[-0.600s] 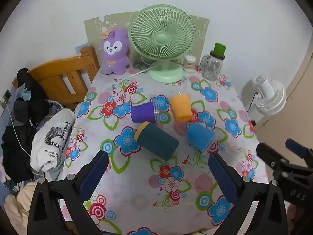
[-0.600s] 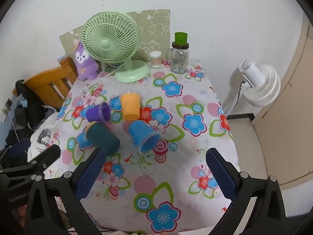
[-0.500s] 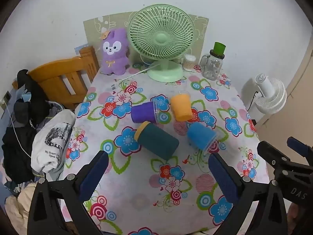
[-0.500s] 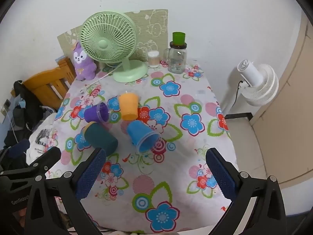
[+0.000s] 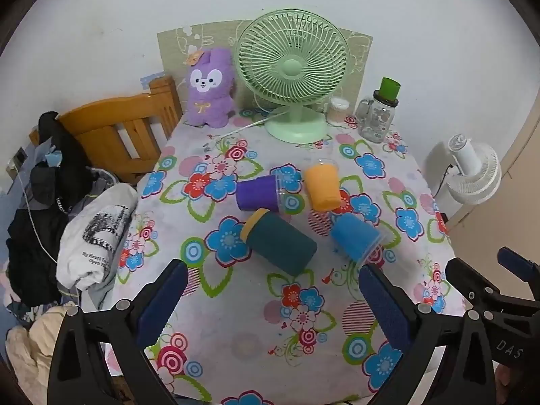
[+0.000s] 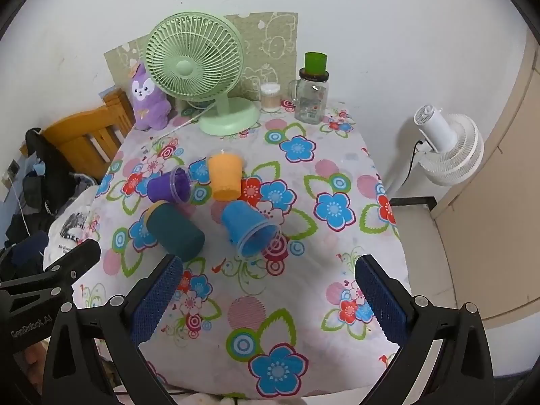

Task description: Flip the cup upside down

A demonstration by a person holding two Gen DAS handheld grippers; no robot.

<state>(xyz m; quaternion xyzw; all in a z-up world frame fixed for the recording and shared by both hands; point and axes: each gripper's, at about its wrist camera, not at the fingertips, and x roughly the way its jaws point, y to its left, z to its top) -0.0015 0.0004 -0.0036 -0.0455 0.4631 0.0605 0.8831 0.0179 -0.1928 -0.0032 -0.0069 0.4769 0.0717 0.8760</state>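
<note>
Several cups lie on their sides in the middle of the flowered table: a purple cup, an orange cup, a dark teal cup with a yellow rim, and a blue cup. They also show in the right wrist view: purple, orange, teal, blue. My left gripper is open and empty, above the near table edge, short of the teal cup. My right gripper is open and empty, near of the blue cup.
A green desk fan, a purple plush toy, a glass jar with a green lid and a small white container stand at the back. A wooden chair with clothes stands left. A white floor fan stands right.
Both grippers have drawn back and risen slightly, so the table looks a little farther. The cups have not moved. Both grippers stay open.
</note>
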